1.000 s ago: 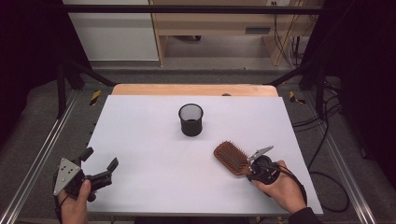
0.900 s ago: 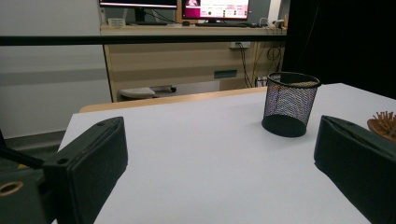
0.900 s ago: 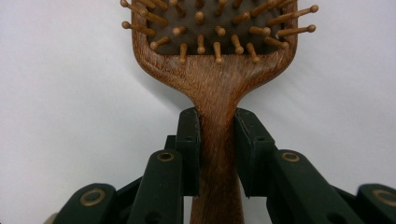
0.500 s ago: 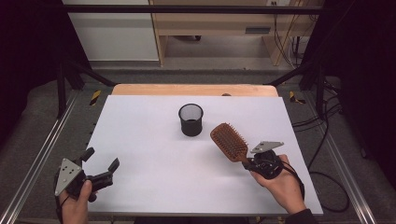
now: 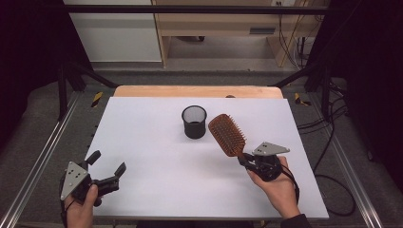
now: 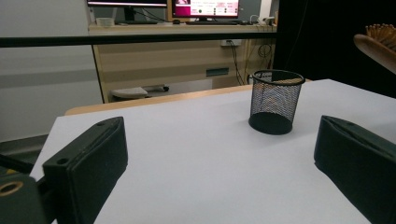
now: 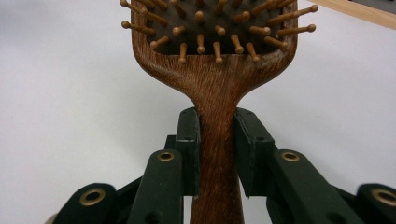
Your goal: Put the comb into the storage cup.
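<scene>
A brown wooden hairbrush (image 5: 227, 134) is lifted off the white table, its bristled head pointing up and toward the black mesh cup (image 5: 194, 121) that stands upright at the table's middle. My right gripper (image 5: 245, 160) is shut on the brush's handle (image 7: 217, 140), both pads pressing its sides just below the head. My left gripper (image 5: 107, 162) rests near the front left corner, jaws wide open with nothing between them. In the left gripper view the mesh cup (image 6: 275, 101) stands ahead and the hairbrush head (image 6: 379, 43) shows at the upper right edge.
The white table top (image 5: 142, 137) has a wooden strip (image 5: 197, 91) along its far edge. Metal rails (image 5: 43, 156) run down both sides. Cables (image 5: 328, 142) lie on the floor to the right. A shelf unit and monitors stand beyond the table.
The right gripper has raised the hairbrush off the table and swung its head up and nearer the mesh cup. The left gripper has stayed in place.
</scene>
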`<state>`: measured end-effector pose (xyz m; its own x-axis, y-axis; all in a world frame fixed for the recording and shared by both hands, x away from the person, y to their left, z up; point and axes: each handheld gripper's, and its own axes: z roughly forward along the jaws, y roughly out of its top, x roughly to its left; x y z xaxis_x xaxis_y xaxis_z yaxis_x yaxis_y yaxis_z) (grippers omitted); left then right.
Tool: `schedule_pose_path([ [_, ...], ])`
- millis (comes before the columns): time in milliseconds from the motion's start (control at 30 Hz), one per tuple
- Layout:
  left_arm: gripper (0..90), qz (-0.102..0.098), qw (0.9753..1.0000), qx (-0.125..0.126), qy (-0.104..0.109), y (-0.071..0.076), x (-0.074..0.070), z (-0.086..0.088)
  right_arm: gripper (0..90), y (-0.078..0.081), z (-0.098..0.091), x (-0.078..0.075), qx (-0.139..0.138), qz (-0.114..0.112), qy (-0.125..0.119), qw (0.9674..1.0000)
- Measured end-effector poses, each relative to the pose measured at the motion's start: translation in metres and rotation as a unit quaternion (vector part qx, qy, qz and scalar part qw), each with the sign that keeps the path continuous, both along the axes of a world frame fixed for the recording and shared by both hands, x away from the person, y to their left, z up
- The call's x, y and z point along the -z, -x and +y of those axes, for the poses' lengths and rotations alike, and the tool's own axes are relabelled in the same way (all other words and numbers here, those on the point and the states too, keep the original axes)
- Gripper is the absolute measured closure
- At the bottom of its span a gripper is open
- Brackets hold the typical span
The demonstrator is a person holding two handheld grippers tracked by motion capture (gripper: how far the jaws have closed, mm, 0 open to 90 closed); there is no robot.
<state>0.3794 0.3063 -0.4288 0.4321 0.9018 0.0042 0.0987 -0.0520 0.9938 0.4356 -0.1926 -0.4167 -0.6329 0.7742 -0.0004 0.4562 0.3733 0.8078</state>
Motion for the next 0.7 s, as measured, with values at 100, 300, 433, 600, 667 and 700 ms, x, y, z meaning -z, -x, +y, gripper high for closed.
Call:
schedule_pose_path([
  [100,3.0,-0.001,1.0000,0.005,0.001,0.000,-0.001,-0.006,73.0,0.000,0.002,0.001,-0.002,-0.004,-0.006,1.0000],
  [300,3.0,-0.003,0.9998,0.017,0.001,0.002,-0.003,-0.015,73.1,0.002,0.007,0.002,-0.006,-0.007,-0.011,0.9999],
  [433,3.0,0.001,0.9995,0.032,0.000,0.002,-0.005,-0.025,73.1,0.004,0.012,-0.001,-0.010,-0.020,-0.019,0.9996],
  [600,2.9,0.008,0.9980,0.063,0.010,0.000,-0.012,-0.044,73.1,0.005,0.018,-0.007,-0.019,-0.039,-0.035,0.9985],
  [667,2.9,0.008,0.9969,0.077,0.012,-0.002,-0.017,-0.054,73.1,0.006,0.020,-0.009,-0.021,-0.044,-0.038,0.9981],
  [700,2.9,0.010,0.9963,0.085,0.011,-0.003,-0.020,-0.060,73.1,0.005,0.021,-0.010,-0.024,-0.047,-0.041,0.9978],
])
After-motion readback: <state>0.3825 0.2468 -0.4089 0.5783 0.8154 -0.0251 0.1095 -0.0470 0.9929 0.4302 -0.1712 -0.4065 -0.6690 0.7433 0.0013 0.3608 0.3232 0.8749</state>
